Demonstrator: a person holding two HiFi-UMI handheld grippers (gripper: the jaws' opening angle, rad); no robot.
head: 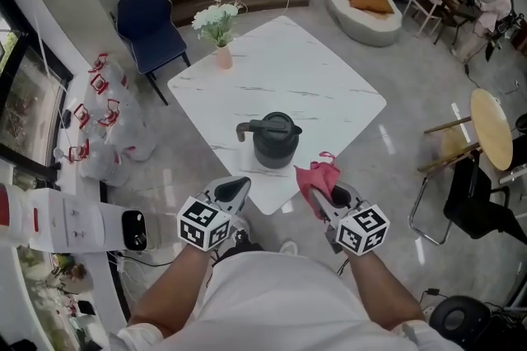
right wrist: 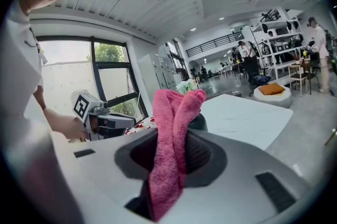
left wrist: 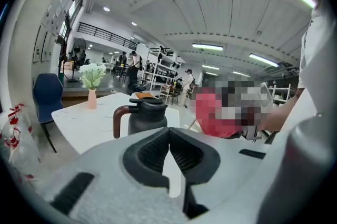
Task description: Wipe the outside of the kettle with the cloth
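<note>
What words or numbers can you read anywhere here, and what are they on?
No word or number can be read.
Left marker cube, right marker cube: black-and-white square patterns, not letters.
White bags: red print, too small to read.
White box: red patch, too blurred to read.
Kettle, pink cloth: no label shows.

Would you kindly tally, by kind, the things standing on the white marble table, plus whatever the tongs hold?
Dark grey metal kettle: 1
Small pink vase of white flowers: 1
Pink terry cloth: 1
Total: 3
</note>
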